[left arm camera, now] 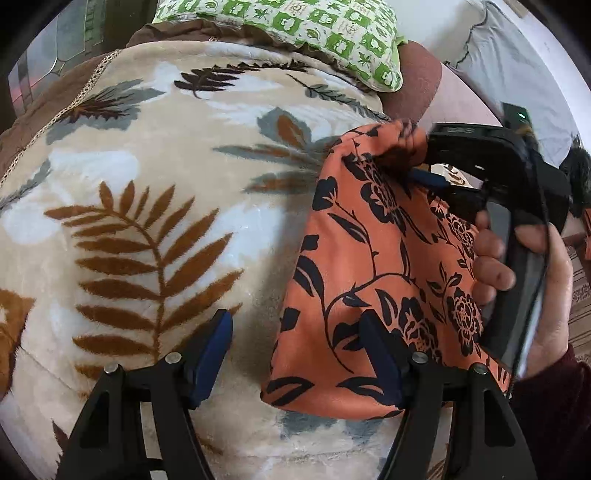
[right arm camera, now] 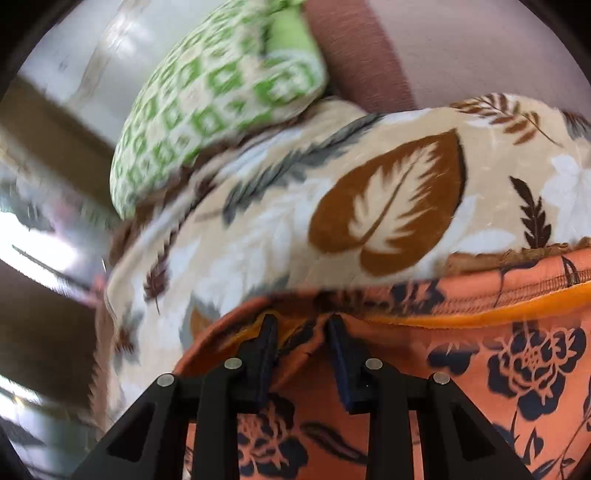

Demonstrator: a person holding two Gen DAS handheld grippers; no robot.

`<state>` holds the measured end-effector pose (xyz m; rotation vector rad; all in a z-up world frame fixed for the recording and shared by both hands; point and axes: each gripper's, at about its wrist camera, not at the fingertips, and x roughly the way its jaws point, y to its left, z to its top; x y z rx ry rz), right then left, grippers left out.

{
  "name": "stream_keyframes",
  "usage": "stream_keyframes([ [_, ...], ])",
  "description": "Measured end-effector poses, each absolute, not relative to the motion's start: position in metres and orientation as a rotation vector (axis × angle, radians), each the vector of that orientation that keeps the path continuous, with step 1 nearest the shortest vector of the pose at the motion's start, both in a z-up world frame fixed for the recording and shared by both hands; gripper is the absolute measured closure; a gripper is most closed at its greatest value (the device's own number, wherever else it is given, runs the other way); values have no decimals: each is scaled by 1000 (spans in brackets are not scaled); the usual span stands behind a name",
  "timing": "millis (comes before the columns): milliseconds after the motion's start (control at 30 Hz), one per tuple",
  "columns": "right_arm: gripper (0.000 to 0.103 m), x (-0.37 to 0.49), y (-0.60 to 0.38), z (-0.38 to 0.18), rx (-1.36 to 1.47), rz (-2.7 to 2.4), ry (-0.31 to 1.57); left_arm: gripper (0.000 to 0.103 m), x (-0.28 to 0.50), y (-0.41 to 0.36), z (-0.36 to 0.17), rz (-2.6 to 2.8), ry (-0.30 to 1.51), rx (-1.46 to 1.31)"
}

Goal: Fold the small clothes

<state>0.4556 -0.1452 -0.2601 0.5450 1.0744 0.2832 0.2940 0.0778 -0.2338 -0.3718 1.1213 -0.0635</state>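
Left wrist view: the left gripper (left arm camera: pixel 295 354) stands spread, empty, one pad over the orange floral garment (left arm camera: pixel 369 266). At that garment's far corner the right gripper (left arm camera: pixel 417 166), held by a hand (left arm camera: pixel 535 280), pinches a bunched fold. The garment lies on a leaf-patterned blanket (left arm camera: pixel 166 184); a green pillow (left arm camera: pixel 295 29) lies beyond.

Bed covered by plush beige blanket (left arm camera: pixel 155 177) printed with brown, grey, white leaves; brown border seen at far edge. Green-and-white patterned pillow (left arm camera: pixel 295 26) laid at far end, overlapping blanket edge. Orange cloth with black floral print (left arm camera: pixel 354 280) partly rested on blanket at right side, upper corner lifted off.
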Motion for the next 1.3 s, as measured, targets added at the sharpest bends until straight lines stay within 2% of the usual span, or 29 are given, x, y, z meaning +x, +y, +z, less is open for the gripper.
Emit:
stream_keyframes([
  [167,71,420,-165,-232,563,335,1001,31,296,79,-232,-42,1125,-376],
  [400,71,404,-112,-214,426,476,1065,31,291,77,-229,-27,1118,-330],
  [633,71,468,-61,-277,377,408,1228,31,296,81,-235,-22,1147,-315],
  [733,72,467,-76,-271,479,429,1193,31,299,85,-233,-17,1142,-330],
  [1000,71,385,-207,-227,582,354,1058,30,291,59,-191,-53,968,-229],
  [1067,72,354,-254,-221,590,269,1041,18,290,45,-186,-71,961,-206],
  [1100,72,337,-278,-220,585,209,1035,17,290,39,-185,-72,970,-196],
  [1300,72,254,-388,-257,653,-56,1075,17,294,-5,-198,-70,1041,-60],
])
